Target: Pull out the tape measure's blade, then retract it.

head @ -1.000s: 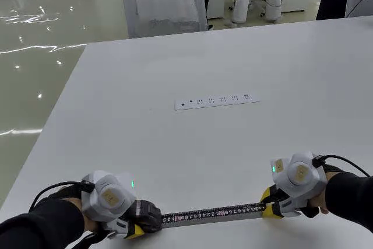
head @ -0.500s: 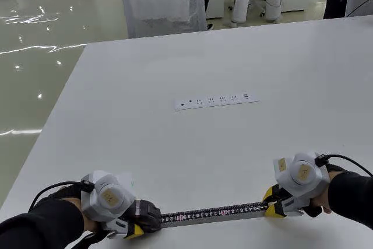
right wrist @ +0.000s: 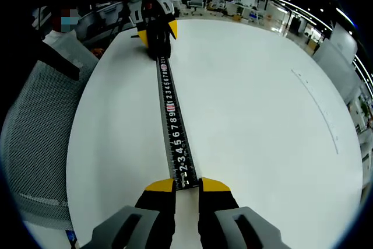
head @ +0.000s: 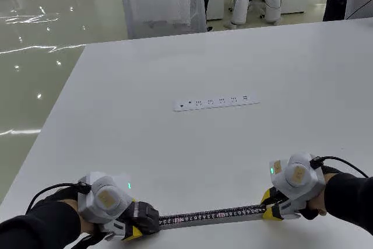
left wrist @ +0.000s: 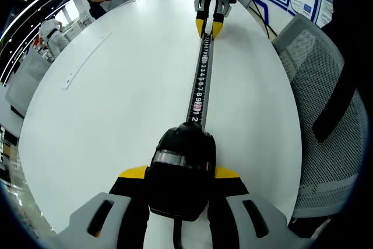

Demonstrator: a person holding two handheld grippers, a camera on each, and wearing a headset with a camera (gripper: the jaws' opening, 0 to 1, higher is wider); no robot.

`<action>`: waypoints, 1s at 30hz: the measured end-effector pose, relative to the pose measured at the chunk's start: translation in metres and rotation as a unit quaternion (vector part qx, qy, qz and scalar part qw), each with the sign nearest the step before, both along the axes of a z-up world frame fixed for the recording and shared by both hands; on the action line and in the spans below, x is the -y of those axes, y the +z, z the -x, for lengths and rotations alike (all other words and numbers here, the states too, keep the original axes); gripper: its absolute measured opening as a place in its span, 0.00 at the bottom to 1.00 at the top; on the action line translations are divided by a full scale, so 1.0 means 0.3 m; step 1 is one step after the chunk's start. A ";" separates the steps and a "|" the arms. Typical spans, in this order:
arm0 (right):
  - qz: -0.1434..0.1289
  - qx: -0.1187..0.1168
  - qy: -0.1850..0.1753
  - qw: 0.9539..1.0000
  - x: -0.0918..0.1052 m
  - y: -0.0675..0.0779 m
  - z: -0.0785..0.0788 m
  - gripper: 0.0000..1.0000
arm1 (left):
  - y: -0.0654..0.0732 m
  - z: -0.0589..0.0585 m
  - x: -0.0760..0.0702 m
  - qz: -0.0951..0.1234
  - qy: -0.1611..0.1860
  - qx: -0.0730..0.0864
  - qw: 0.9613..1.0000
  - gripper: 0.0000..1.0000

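- presently, tape measure (left wrist: 182, 170): black case, at the near edge of the white worktop (head: 233, 45), about 7 o'clock in the head view.
- left tongs (head: 139, 221): clenched around the tape measure's case, with a yellow-tipped jaw on each flank.
- blade (head: 213, 216): drawn out of the case and stretched low along the worktop from 7 o'clock toward 5 o'clock in the head view. it is dark with pale numerals, the low numbers at the free end. cannot tell whether it touches the surface.
- right tongs (right wrist: 187, 186): clenched on the blade's free end, yellow jaw tips close against either side of it. they sit at 5 o'clock in the head view, with a green light on the body.
- in each gripper view the blade runs away toward 12 o'clock and ends at the other tongs.
- power strip (head: 215, 102): white, flat at mid-worktop, well apart from the blade, at 12 o'clock from it.
- mesh chair (head: 164, 4): beyond the worktop's far edge, about 11 o'clock.
- sleeve (head: 41, 228): black, behind the left tongs.
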State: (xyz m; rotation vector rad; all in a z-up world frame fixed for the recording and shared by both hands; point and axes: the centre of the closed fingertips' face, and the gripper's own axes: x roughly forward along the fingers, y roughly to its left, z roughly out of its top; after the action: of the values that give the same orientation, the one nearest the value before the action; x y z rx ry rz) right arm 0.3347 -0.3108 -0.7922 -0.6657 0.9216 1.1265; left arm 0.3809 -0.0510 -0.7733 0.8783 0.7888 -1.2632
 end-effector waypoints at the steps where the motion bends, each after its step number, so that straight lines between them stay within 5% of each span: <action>1: 0.007 0.001 0.004 1.000 0.000 -0.001 0.000 0.11 | 0.000 0.000 0.000 -0.001 -0.001 -0.001 1.000 0.34; 9: 0.041 -0.003 0.007 0.999 -0.004 -0.002 -0.002 0.11 | -0.001 -0.003 -0.002 -0.003 -0.003 -0.003 1.000 0.34; 15: 0.031 -0.009 0.001 0.999 0.002 0.000 -0.010 0.12 | 0.000 -0.006 -0.001 -0.001 -0.005 -0.005 1.000 0.35; 18: 0.028 -0.004 0.008 1.000 0.001 0.001 -0.007 0.12 | -0.004 -0.006 -0.006 -0.017 -0.040 0.004 0.999 0.35; 24: 0.043 0.016 0.032 0.998 -0.002 0.000 -0.005 0.12 | -0.004 -0.005 -0.006 -0.024 -0.045 -0.002 0.999 0.35; 27: 0.041 0.020 0.022 0.999 0.000 0.003 -0.007 0.13 | -0.002 -0.008 -0.007 -0.021 -0.037 0.006 0.999 0.36; 30: 0.036 0.031 0.005 0.999 0.003 0.004 -0.008 0.13 | 0.000 -0.021 -0.016 -0.005 0.011 0.003 1.000 0.39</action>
State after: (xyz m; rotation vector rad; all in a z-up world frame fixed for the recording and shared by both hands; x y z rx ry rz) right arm 0.3372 -0.3118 -0.7912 -0.7613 0.9093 1.0803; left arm 0.3873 -0.0461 -0.7732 0.8791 0.7979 -1.2375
